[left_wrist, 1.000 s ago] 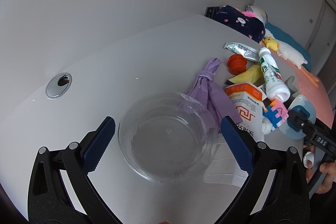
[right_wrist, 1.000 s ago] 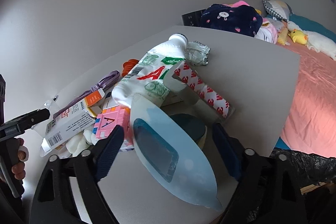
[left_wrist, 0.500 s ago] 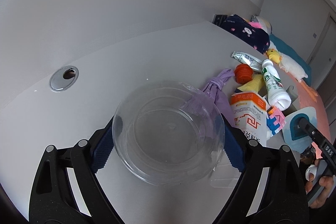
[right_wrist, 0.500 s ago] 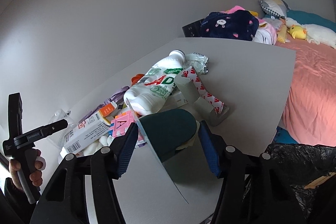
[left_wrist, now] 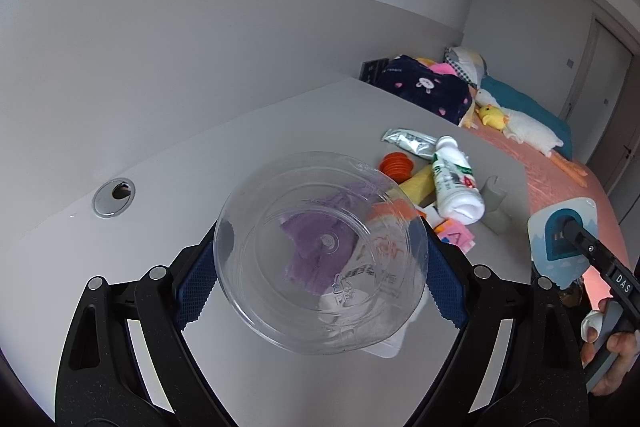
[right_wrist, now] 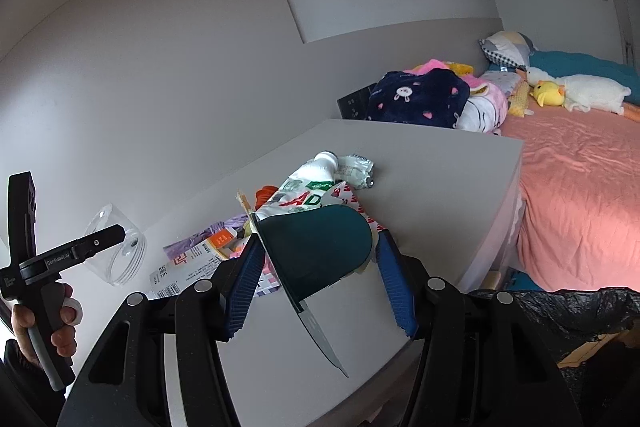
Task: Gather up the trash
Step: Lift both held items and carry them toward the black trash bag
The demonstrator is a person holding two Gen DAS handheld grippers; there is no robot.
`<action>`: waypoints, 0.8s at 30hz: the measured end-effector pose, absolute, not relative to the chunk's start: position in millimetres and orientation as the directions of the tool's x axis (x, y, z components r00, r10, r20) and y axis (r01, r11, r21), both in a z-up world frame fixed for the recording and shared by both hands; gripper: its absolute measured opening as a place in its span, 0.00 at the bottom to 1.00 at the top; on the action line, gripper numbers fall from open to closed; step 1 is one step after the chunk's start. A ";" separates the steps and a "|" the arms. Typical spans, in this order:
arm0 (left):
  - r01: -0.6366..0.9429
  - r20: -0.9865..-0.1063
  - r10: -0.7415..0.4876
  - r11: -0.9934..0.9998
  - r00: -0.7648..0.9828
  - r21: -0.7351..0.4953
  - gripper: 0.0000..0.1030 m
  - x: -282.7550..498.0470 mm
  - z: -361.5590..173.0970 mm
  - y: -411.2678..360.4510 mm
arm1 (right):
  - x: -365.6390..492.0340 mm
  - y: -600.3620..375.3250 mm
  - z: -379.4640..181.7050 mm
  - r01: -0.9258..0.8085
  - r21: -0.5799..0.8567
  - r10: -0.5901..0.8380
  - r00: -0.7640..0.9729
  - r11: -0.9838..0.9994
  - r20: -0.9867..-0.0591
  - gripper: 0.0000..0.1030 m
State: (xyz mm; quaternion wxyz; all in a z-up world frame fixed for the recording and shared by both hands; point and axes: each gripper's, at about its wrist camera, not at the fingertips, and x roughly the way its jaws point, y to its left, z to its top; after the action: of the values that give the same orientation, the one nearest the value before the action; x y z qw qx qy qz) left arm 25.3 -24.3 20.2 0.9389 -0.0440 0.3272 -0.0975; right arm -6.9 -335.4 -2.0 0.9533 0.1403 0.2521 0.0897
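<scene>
Left wrist view: left claw [left_wrist: 320,273] clamps a clear round plastic PET container [left_wrist: 320,255] at frame centre, lifted off the grey tabletop [left_wrist: 200,163]; white plastic bottle [left_wrist: 456,183] sits centre right.

Right wrist view: right claw [right_wrist: 318,285] grips a dark teal blister pack on card backing [right_wrist: 320,247], centre frame, above the tabletop edge. Black trash bag [right_wrist: 560,311] lower right.

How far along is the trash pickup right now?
Nothing is visibly binned yet. In hand: the left gripper clamps a clear round plastic container; the right gripper clamps a teal blister pack. Left on the grey table: white bottle, orange cap, purple bag.
</scene>
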 end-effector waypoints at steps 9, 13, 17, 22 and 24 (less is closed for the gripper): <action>0.269 -0.581 -0.299 0.953 0.757 -0.139 0.84 3.8 37.8 -76.5 | -54.0 -374.0 13.4 -0.048 0.320 0.187 0.888 0.946 -0.420 0.57; 0.321 -0.580 -0.340 0.937 0.741 -0.139 0.84 -4.0 38.7 -101.3 | -74.5 -392.7 16.1 -0.016 0.328 0.158 0.897 0.945 -0.414 0.57; 0.378 -0.578 -0.386 0.915 0.719 -0.142 0.84 -10.8 38.2 -127.5 | -94.6 -410.6 18.7 0.021 0.330 0.123 0.904 0.944 -0.409 0.57; 0.447 -0.579 -0.442 0.883 0.685 -0.146 0.84 -20.6 37.6 -162.2 | -120.1 -431.5 20.6 0.068 0.328 0.076 0.911 0.942 -0.406 0.57; 0.478 -0.580 -0.466 0.866 0.669 -0.145 0.84 -25.3 37.2 -176.7 | -128.7 -439.7 21.2 0.085 0.328 0.059 0.912 0.941 -0.405 0.57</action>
State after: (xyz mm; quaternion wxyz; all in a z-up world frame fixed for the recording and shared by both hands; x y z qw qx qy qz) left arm -25.3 -176.7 37.2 0.9133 0.0099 0.3146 -0.2583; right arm -128.7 -439.7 21.2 0.9626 0.1720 0.2094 -0.0067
